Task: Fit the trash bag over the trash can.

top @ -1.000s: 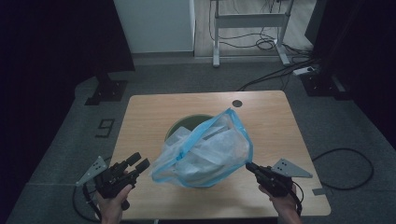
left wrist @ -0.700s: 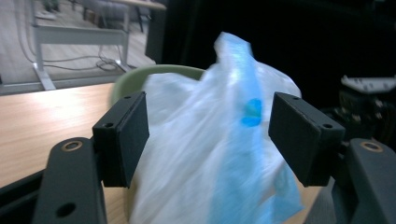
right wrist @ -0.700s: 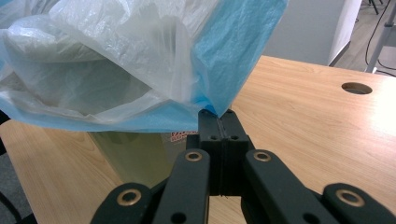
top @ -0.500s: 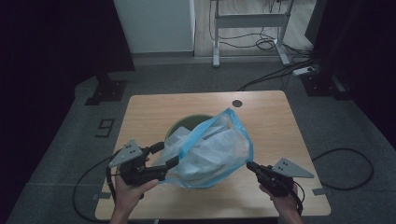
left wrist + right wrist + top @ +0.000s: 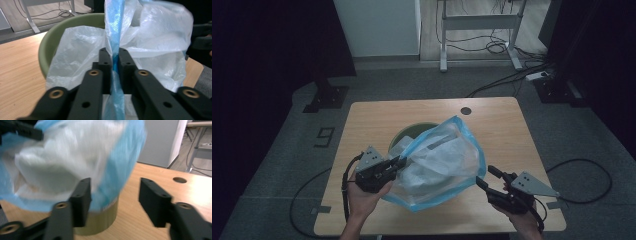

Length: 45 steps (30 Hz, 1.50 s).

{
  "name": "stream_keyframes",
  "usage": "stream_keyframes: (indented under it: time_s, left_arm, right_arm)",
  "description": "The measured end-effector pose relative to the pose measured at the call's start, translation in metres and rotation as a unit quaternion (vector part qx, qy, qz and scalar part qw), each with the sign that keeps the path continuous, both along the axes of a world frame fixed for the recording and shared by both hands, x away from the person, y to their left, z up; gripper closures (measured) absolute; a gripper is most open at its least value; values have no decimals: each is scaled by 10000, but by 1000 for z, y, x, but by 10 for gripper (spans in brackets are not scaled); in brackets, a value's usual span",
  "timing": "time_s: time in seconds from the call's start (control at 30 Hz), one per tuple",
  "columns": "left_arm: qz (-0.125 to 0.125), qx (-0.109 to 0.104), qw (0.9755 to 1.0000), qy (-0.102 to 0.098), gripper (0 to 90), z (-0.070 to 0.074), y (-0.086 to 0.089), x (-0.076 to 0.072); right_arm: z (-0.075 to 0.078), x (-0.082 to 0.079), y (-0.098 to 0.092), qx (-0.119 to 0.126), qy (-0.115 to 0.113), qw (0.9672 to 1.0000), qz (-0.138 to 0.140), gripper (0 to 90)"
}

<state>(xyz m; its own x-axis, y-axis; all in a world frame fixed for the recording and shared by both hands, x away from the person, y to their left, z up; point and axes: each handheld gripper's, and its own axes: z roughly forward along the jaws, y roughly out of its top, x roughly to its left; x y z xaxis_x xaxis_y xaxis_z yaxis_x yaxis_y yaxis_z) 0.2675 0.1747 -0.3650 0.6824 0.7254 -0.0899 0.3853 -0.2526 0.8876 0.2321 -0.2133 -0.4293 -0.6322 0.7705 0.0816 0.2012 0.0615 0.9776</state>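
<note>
the clear bag with the blue rim (image 5: 439, 162) sits over the green bin (image 5: 409, 135) near the middle of the table (image 5: 507, 120), billowed up and leaning toward the person's right. the left tongs (image 5: 399, 162) have just been closing and are now pinched on the blue rim band (image 5: 114, 42), which runs upright between the two black pads in the left gripper view; so the left hand (image 5: 362, 192) has the bag by its near-left edge. the right tongs (image 5: 484, 176) have just been opening and stand wide apart, nothing pressed between them; in the right gripper view (image 5: 115, 195) the bag's blue edge hangs just in front of the left pad, with the bin below it. the relation that matters, as i judge it: the free part of the rim lies up and to the left of the right tongs, near but apart, so that hand would have to reach in toward the bag's right side to take a second hold opposite the left one.
</note>
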Motion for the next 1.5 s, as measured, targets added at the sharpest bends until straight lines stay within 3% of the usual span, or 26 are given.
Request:
stream_keyframes:
  time_s: [0.17,0.4,0.47,0.53,0.67,0.8,0.97,1.13,1.5]
  left_arm:
    - [84,-132,9998,-119,871,2,4,0]
    - [130,-364,9991,-197,879,1,9,1]
    - [141,-425,9988,-210,880,1,11,2]
    - [172,-477,9984,-239,881,1,13,3]
    - [214,-572,9978,-267,884,1,19,4]
    - [365,-761,9959,-320,885,3,29,6]
    - [581,-792,9945,-351,885,6,38,15]
    - [737,-781,9939,-245,884,4,45,33]
    - [1038,-722,9919,104,884,-22,59,68]
  right_arm:
    - [24,5,2,38,-108,9999,90,332]
    - [38,46,19,15,143,9998,112,342]
    - [39,54,22,56,203,9997,158,438]
    - [38,62,25,65,252,9993,251,615]
    - [35,67,30,-122,311,9989,329,874]
    - [36,67,28,-190,226,9995,98,890]
    - [43,73,26,-215,90,9995,-197,890]
    - [47,88,34,-380,-25,9985,-401,890]
    - [28,121,49,-472,194,9967,-638,890]
